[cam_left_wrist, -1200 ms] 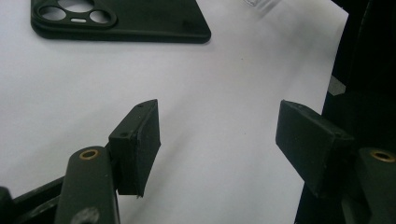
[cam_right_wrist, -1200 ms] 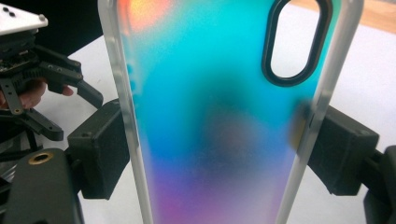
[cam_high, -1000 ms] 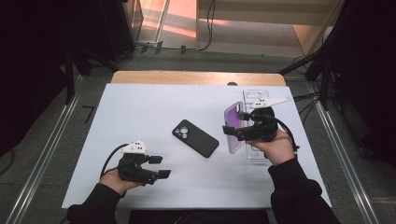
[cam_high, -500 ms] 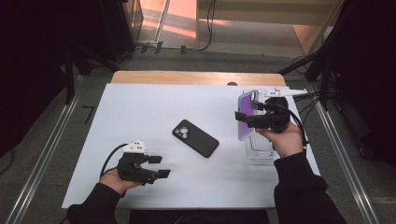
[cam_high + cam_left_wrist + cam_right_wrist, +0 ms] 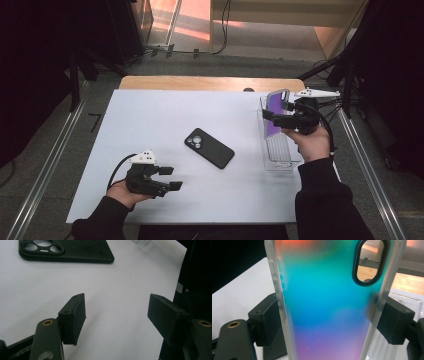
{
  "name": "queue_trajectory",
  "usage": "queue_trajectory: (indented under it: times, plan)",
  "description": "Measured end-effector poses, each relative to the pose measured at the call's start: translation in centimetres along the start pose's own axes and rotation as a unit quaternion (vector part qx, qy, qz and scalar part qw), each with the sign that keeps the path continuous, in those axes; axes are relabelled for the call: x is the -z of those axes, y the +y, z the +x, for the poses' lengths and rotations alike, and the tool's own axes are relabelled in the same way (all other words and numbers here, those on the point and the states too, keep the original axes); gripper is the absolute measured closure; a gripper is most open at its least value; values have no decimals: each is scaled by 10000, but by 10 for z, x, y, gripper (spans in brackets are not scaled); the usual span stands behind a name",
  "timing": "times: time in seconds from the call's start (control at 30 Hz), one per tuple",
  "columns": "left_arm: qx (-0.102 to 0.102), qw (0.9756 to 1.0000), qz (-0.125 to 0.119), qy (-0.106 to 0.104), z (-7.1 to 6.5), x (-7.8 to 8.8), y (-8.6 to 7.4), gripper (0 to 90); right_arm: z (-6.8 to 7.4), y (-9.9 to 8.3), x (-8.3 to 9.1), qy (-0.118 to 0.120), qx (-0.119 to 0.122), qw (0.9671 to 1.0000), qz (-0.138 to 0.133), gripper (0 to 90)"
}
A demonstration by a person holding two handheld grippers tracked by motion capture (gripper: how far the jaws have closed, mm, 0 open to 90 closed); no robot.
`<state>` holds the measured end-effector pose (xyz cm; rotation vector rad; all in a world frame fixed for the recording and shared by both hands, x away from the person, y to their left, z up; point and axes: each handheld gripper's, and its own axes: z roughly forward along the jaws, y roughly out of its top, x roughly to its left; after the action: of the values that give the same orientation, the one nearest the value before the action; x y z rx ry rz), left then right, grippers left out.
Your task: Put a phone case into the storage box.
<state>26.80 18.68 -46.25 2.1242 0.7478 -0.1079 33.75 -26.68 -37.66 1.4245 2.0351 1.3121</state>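
My right gripper (image 5: 274, 116) is shut on an iridescent phone case (image 5: 276, 114) with a clear rim, held upright over the far end of a clear plastic tray (image 5: 280, 162) at the table's right. In the right gripper view the two pads (image 5: 265, 322) press on the long edges of the case (image 5: 329, 302), whose oval camera hole sits at the top right. A black phone case (image 5: 209, 148) lies flat at the table's middle, camera cut-outs up. My left gripper (image 5: 171, 178) rests open near the front left edge, nothing between its jaws; the black case (image 5: 65, 250) lies beyond its fingertips (image 5: 75, 315).
The white table top (image 5: 150, 120) has a wooden strip along its far edge. Metal rails run along both sides on the floor. Cables trail from behind the right gripper off the table's right side.
My right gripper has carried the iridescent case away from me and to the right, along the clear tray toward its far end. The left gripper and the black case have kept still.
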Motion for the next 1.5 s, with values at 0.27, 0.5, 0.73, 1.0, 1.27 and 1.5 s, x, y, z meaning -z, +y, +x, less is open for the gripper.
queue_trajectory:
  times: [0.27,0.5,0.73,1.0,1.27,1.5]
  plan:
    - [31,10000,-22,17,0,1,0,308,-20,8,-5,-292,-142,9994,-132,153]
    - [55,10000,-54,48,2,2,-1,308,-38,17,-19,-601,-340,9973,-238,153]
    - [67,9999,-65,41,3,2,-1,308,-49,26,-33,-868,-366,9952,-266,152]
    - [73,9999,-69,47,3,2,-1,308,-61,35,-55,-1283,-553,9901,-160,151]
    - [77,9999,-78,48,3,2,-1,308,-68,33,-79,-1514,-628,9864,-128,151]
    - [76,9999,-98,60,3,3,-1,308,-75,28,-94,-1562,-762,9847,-119,151]
